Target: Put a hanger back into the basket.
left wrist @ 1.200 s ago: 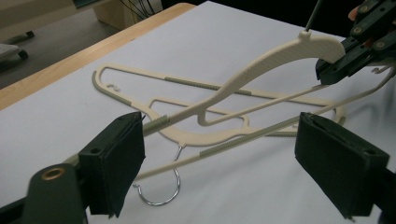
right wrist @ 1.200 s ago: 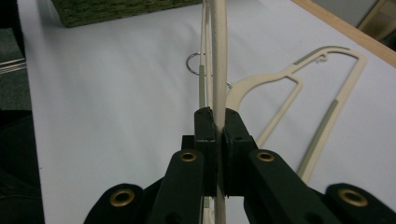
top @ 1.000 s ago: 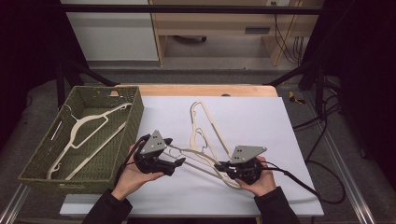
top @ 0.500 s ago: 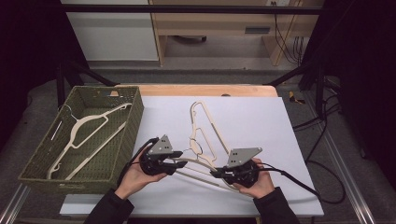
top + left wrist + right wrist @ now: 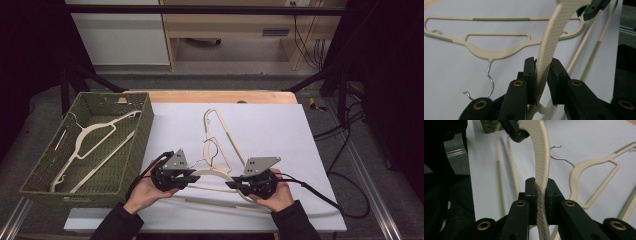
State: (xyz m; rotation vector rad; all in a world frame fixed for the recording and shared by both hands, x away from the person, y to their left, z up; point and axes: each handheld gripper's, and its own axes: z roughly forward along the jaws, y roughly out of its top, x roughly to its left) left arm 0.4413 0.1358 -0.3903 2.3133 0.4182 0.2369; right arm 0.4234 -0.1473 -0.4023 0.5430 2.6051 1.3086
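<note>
High view, hanger in hand: a beige hanger (image 5: 212,176) lies at the near edge of the bench (image 5: 280,125), its curved top arm spanning between the two grippers.
High view, left gripper (image 5: 192,176): at the hanger's left shoulder, held by the person's left hand (image 5: 145,192).
High view, right gripper (image 5: 231,184): at the hanger's right shoulder, fingers pointing inward toward the left one.
High view, other things: a second hanger (image 5: 220,135) lies farther back on the bench, its wire hook touching or crossing the held one, hard to tell which; a third hanger (image 5: 95,145) already lies in the green basket (image 5: 135,145) at the left.
Left gripper view, fingers (image 5: 530,75): they have just been closing, and both pads now press on the textured arm of the held hanger (image 5: 546,62), which runs up between them. The second hanger (image 5: 499,47) lies flat beyond.
Right gripper view, fingers (image 5: 530,195): clamped on the same textured arm (image 5: 541,170), with a slight recent easing; the left gripper's tip (image 5: 514,130) shows at its far end.
Progress: one hanger seems stowed; this one is gripped at both ends but probably not yet lifted; carrying it to the basket remains, then the hanger behind.
</note>
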